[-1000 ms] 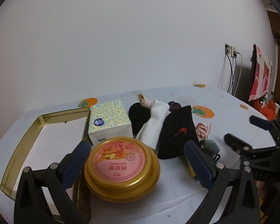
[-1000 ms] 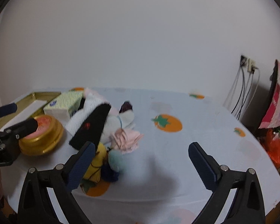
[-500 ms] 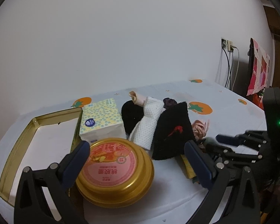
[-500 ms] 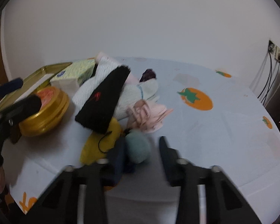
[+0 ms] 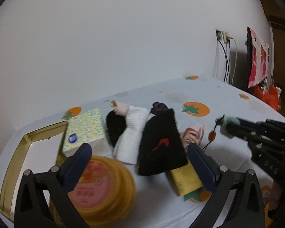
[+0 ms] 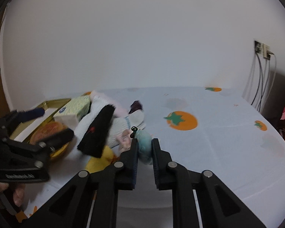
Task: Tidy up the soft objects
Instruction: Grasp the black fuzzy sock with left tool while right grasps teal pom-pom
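Soft objects [image 5: 152, 134] lay heaped near the middle-left of the surface [image 6: 228, 152], while one small teal pom-pom [image 6: 144, 145] was clamped between the fingers of the right gripper [image 6: 144, 148] and held above the cloth, a dark cord and bead dangling from it in the left wrist view. The left gripper [image 5: 140, 163] hovered with its fingers wide apart over the gold round tin [image 5: 100, 188] and the black knitted piece [image 5: 160, 144].

To do this step well, the squeeze probably needed to be only firm enough to keep the pom-pom from slipping, and the cord should be carried clear of the pink scrunchie [image 5: 192, 134] so it would not snag. The open gold tray [image 5: 28, 146] at far left looked like the likely destination, though that was a guess.

Free room lay broadly to the right of the heap; the tissue pack [image 5: 85, 131] and tin crowded the tray's near edge, so a high approach seemed safest.
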